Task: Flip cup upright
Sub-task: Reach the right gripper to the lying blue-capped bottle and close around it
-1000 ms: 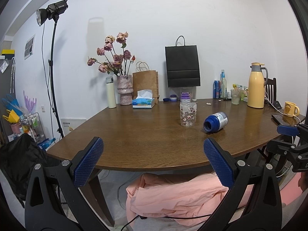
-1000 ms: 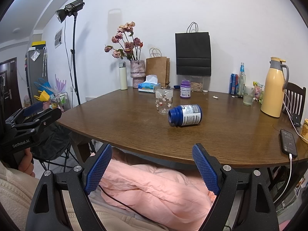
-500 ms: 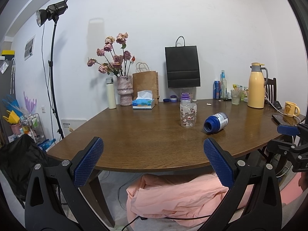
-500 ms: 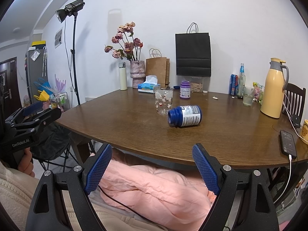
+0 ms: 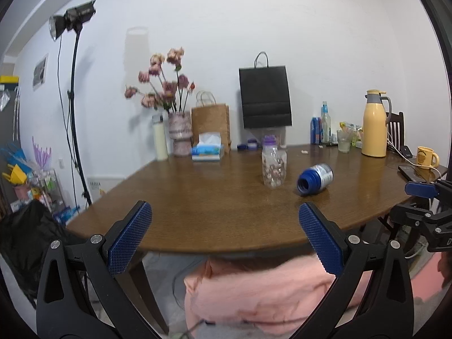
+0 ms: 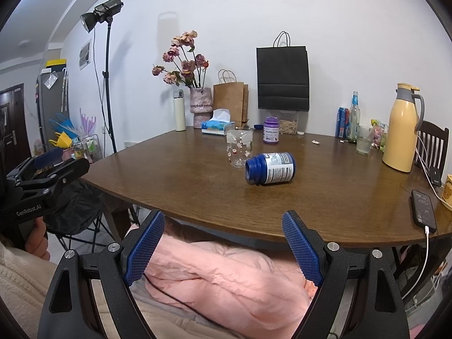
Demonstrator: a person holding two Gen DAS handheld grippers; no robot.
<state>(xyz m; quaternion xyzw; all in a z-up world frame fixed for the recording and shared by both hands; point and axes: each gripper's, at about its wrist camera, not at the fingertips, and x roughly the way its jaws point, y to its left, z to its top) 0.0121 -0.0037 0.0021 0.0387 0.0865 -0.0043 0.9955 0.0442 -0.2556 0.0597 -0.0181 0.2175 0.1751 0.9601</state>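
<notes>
Clearly nothing is gripped yet: the left gripper (image 5: 223, 212) and the right gripper (image 6: 223, 217) both hang off the near edge of the table (image 6: 339, 197), each with its blue pads spread wide and nothing between them.

The cup (image 6: 239, 147), a clear glass with small flower prints, stands out in the middle of the tabletop with its long axis vertical. I cannot tell from the glass alone which end is the mouth; going by the task, it probably sits mouth down. It looks empty.

From the right gripper it lies straight ahead, well apart. A blue bottle (image 6: 270, 168) lies on its side just to the cup's right and a little nearer, neck pointing near and left, with nothing spilled that I can see. From the left gripper the cup (image 5: 273, 171) is ahead and to the right, with bare wood in between.

The right gripper seems slightly closer, though it would have to pass the bottle's left.
</notes>
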